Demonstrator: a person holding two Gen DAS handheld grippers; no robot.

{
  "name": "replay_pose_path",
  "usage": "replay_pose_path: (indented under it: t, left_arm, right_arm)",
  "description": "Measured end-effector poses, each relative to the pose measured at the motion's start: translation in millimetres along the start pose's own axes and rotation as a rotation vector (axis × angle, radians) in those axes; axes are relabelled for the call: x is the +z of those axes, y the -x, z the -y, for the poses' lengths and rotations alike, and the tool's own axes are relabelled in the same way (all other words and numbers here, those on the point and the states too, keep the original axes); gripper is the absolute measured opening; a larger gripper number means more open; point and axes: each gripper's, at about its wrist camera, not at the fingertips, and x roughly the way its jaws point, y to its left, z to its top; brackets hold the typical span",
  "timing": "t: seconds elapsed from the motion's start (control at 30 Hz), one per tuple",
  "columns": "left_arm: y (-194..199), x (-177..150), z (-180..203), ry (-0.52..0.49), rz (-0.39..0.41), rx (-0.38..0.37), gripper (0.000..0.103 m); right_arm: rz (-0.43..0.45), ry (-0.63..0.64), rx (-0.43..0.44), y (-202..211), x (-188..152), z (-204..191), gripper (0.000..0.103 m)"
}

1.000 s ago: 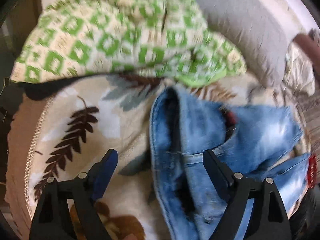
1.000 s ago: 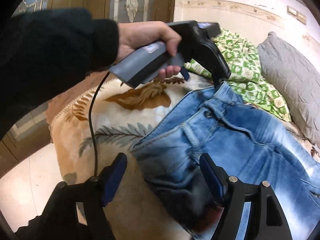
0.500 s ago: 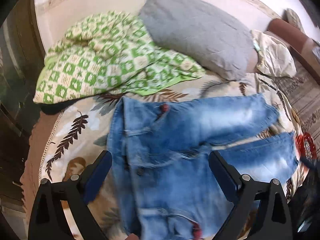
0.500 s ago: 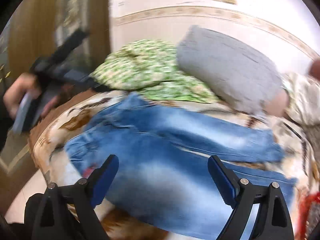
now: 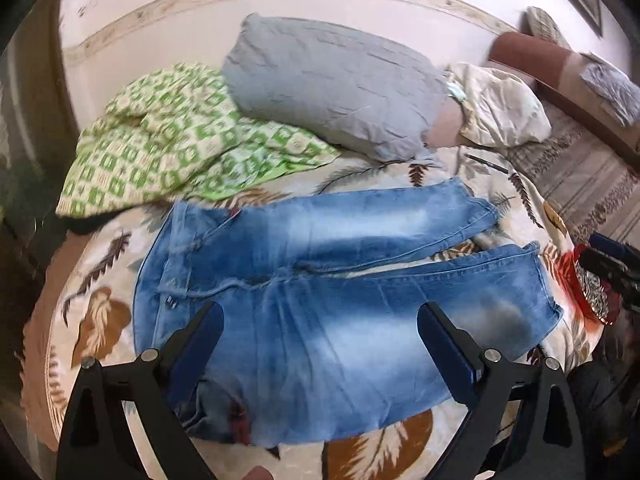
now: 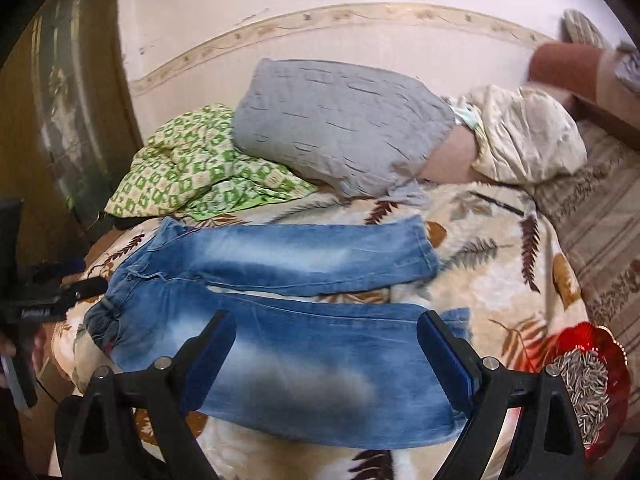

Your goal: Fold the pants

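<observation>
Blue jeans [image 5: 328, 296] lie spread flat on a leaf-print blanket [image 5: 96, 320], waistband at the left, both legs running right and slightly apart. They also show in the right wrist view [image 6: 304, 344]. My left gripper [image 5: 320, 340] is open and empty, held above the near leg and seat. My right gripper [image 6: 326, 348] is open and empty above the near leg. The left gripper also shows at the left edge of the right wrist view [image 6: 48, 304]; the right one shows at the right edge of the left wrist view [image 5: 612, 268].
A green patterned cloth [image 5: 172, 160], a grey pillow [image 5: 340, 88] and a cream pillow [image 5: 500, 108] lie behind the jeans against the wall. A red bowl of sunflower seeds [image 6: 588, 384] sits at the blanket's right edge. A wooden wardrobe [image 6: 60, 120] stands left.
Both grippers have let go of the waistband and pulled back and up. The jeans now lie spread out flat, and both views show the whole bed.
</observation>
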Motion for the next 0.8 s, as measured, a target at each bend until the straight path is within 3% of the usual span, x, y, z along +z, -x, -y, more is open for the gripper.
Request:
replay_pose_path:
  t: [0.27, 0.43, 0.57, 0.8]
  left_arm:
    - [-47.2, 46.4, 34.8, -0.139, -0.057, -0.063, 0.097]
    - [-101.4, 89.2, 60.8, -0.285, -0.100, -0.150, 0.097]
    - [-150.0, 117.0, 74.4, -0.398, -0.123, -0.175, 0.097]
    - [-246.5, 147.1, 76.7, -0.396, -0.236, -0.130, 0.097]
  right_arm:
    - [-0.077, -0.026, 0.010, -41.6, 25.5, 42.2, 0.094]
    - [-0.124, -0.008, 0.012, -89.3, 67.0, 68.7, 0.094]
    - [-0.181, -0.040, 0.011, -136.6, 100.0, 95.9, 0.094]
    - [-0.321, -0.089, -0.022, -231.9, 127.8, 123.8, 0.094]
